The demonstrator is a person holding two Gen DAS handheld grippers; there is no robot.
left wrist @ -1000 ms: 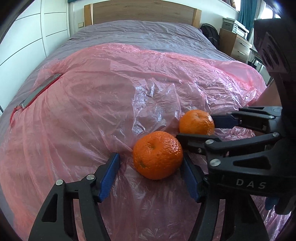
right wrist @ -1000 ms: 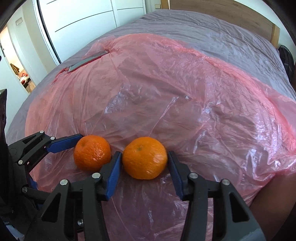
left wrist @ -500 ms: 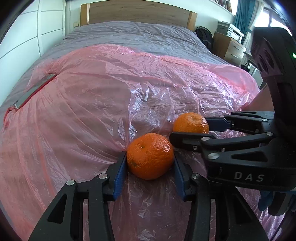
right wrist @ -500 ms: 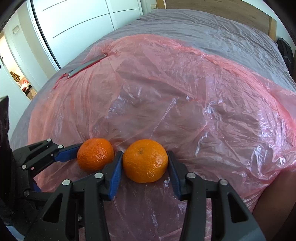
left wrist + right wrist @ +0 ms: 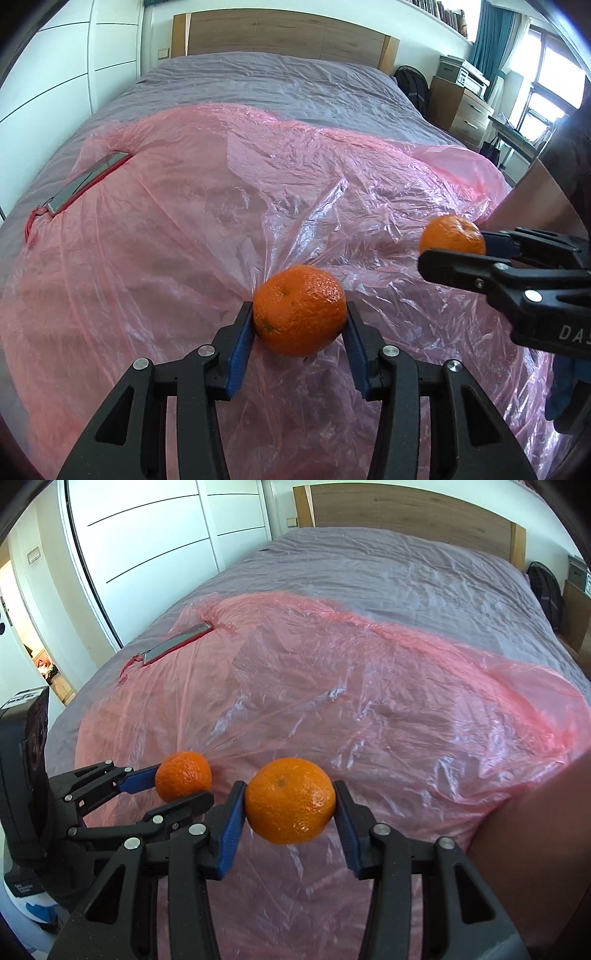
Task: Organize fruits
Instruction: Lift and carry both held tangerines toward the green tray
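My left gripper point(image 5: 300, 325) is shut on an orange point(image 5: 300, 311) and holds it above the pink plastic sheet point(image 5: 207, 206) spread on the bed. My right gripper point(image 5: 290, 810) is shut on a second orange point(image 5: 290, 800), also lifted off the sheet. In the left wrist view the right gripper point(image 5: 480, 251) shows at the right with its orange point(image 5: 451, 236). In the right wrist view the left gripper point(image 5: 173, 786) shows at the lower left with its orange point(image 5: 183, 775).
The grey bedspread point(image 5: 273, 85) runs back to a wooden headboard point(image 5: 284, 37). A flat dark strip with a red edge point(image 5: 86, 181) lies at the sheet's far left. White wardrobe doors point(image 5: 147, 546) stand left of the bed, a wooden dresser point(image 5: 461, 107) right.
Both grippers have closed on their oranges and lifted them off the plastic sheet. The two grippers have drawn further apart.
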